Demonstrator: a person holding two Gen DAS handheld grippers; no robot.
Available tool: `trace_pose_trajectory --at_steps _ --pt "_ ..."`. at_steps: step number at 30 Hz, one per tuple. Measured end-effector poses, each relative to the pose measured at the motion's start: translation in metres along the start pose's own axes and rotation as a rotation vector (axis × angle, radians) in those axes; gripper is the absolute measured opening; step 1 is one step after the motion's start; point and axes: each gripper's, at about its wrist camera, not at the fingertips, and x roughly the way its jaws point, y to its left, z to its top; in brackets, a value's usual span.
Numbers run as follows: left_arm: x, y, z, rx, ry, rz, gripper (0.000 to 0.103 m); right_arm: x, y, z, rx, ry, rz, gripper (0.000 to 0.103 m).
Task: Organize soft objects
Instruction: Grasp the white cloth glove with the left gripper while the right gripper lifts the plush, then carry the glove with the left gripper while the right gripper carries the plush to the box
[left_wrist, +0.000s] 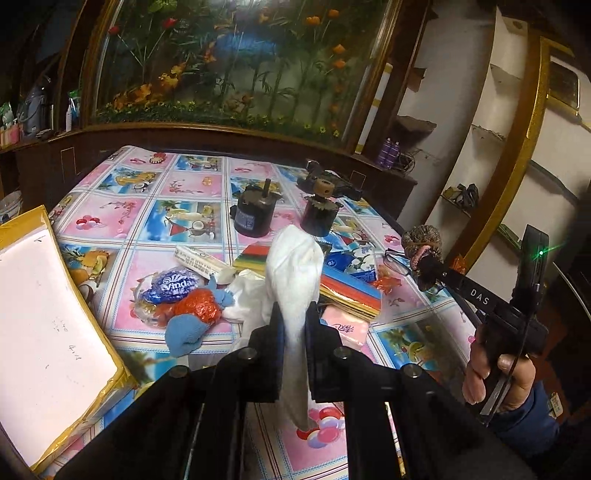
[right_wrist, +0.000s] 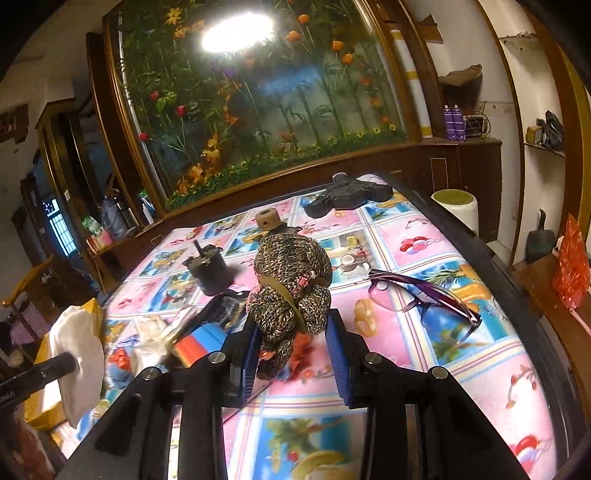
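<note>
Your left gripper (left_wrist: 293, 325) is clamped on the white sock (left_wrist: 295, 266), held above the table (left_wrist: 140, 206). Your right gripper (right_wrist: 291, 332) grips the brown knitted bundle (right_wrist: 291, 280), also off the cloth. Carry both over the yellow-edged box (left_wrist: 51, 314) at the left side and keep the hanging sock end clear of the glasses (right_wrist: 424, 295) and motors.

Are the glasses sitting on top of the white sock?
No, the glasses lie on the tablecloth, while the white sock hangs in the left gripper.
</note>
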Motion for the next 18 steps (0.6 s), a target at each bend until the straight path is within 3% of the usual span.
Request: trace_pose_trajectory --at_steps 18 --pt "-0.052 0.026 0.004 -0.056 -0.094 0.006 0.01 -0.061 0.053 0.012 -0.083 -0.047 0.09 0.037"
